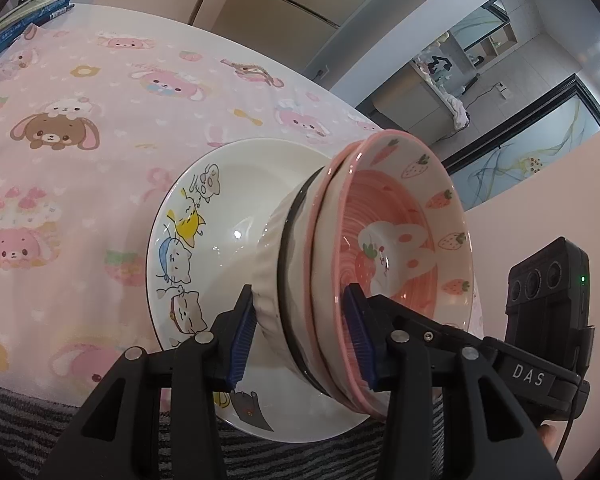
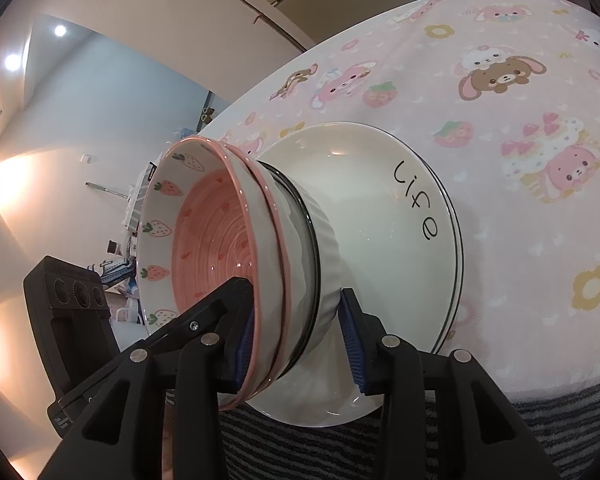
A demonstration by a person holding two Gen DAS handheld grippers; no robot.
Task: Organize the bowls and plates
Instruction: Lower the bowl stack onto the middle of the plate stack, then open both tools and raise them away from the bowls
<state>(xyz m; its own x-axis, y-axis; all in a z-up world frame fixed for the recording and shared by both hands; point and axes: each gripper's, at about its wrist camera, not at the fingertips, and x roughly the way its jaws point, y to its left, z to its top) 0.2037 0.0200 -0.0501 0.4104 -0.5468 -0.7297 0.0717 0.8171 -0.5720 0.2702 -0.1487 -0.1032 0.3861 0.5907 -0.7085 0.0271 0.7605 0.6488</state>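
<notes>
**Left wrist view.** We are looking along the left hand-held gripper [image 1: 300, 320] at the bowl stack [image 1: 384, 216], which is sitting in the middle of the plate [image 1: 204, 216] on the surface [image 1: 100, 152]. The stack is two pink strawberry bowls nested in a ribbed bowl [image 1: 272, 248]. The jaws are straddling the stack's wall. One pad is outside against the ribbed bowl and the other is inside the top bowl [image 1: 396, 264]. We cannot tell whether the pads are actually pressing.

**Right wrist view.** The right hand-held gripper [image 2: 296, 320] is straddling the opposite side of the same stack in the same way. One pad is inside the top bowl [image 2: 204, 240] and the other is just beside the ribbed bowl [image 2: 328, 248]. Contact is too close to call. The plate [image 2: 380, 208], lettered "Life", is showing a doubled rim line, possibly a second plate beneath. Its near edge is sitting close to the surface's near edge.

**Step in hand (judgement).** We are reading this as the two-handed placing of the bowls on the plate, with the stack apparently down already.

**Next move (judgement).** Both grippers need to spread together. The inner pads must then lift clear of the top bowl without hooking its rim, because an uneven release could drag the stack or the plate toward the edge.
</notes>
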